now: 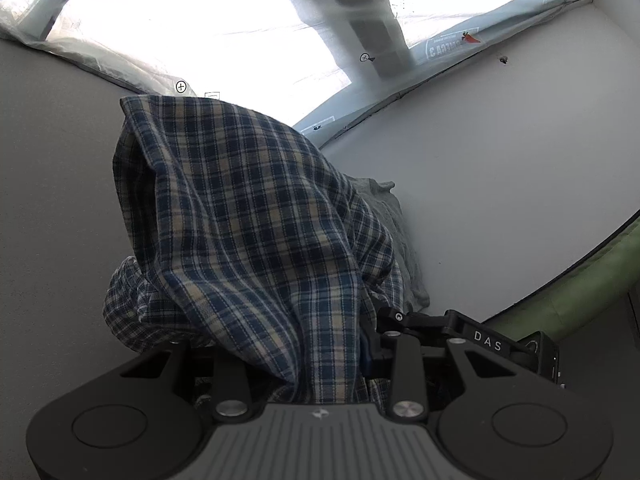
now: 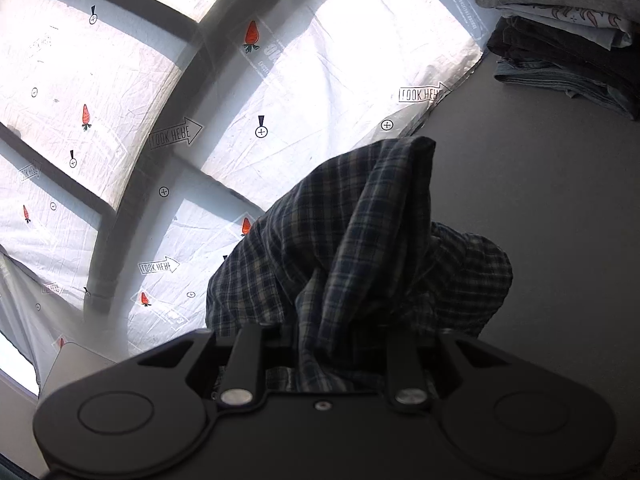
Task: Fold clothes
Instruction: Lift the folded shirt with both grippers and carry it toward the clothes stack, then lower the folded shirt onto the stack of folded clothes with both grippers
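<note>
Plain grey worktop (image 1: 500,184), matte. Blue/tan plaid shirt (image 1: 248,220) bunched mid-worktop, lower folds resting on it. Grey folded garment (image 1: 404,240) flat just right of shirt, partly under it. Stack of folded clothes (image 2: 568,40) at far right corner in right wrist view, well apart from shirt.

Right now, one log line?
step: lifting | left gripper: shut on plaid shirt | right gripper: shut on plaid shirt | folded stack: aside

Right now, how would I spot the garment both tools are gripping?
Start at the grey tabletop below the sunlit window sheet printed with orange carrots. In its middle rises a bunched blue-and-cream plaid cotton shirt, draped over both grippers. Unlike the flat folded stack of plain clothes in the corner, it is checked and unfolded.
</note>
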Motion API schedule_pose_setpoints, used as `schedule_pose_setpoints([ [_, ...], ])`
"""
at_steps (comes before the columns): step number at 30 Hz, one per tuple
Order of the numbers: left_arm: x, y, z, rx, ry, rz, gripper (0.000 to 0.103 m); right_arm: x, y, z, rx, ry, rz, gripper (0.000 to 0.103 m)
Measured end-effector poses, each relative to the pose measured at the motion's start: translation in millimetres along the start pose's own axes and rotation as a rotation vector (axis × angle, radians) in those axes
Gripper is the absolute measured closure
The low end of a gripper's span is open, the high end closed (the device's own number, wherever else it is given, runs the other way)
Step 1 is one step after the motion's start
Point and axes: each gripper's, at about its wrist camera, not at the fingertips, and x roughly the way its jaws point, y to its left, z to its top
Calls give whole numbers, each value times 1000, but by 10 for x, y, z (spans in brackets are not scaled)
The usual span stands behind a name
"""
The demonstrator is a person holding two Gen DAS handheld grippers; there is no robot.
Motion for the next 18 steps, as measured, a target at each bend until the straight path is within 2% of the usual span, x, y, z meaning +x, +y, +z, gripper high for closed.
schedule_pose_setpoints([
  [3, 487, -366, -27, 7, -43, -10, 65, -228, -371, 513, -31, -11, 60, 80],
  [6, 1009, -841, 31, 54, -93, -27, 65, -549, -665, 1209, -95, -30, 102, 80],
  [11, 1839, -1792, 447, 142, -166, -92, 65, -1133, -726, 2350, -237, -124, 150, 80],
  [16, 2540, -2813, 831, 339, -258, -186, 62, -1686, -776, 3465, -376, -218, 181, 78],
  [18, 2865, -3035, 923, 374, -286, -187, 57, -1856, -781, 3870, -425, -253, 163, 71],
])
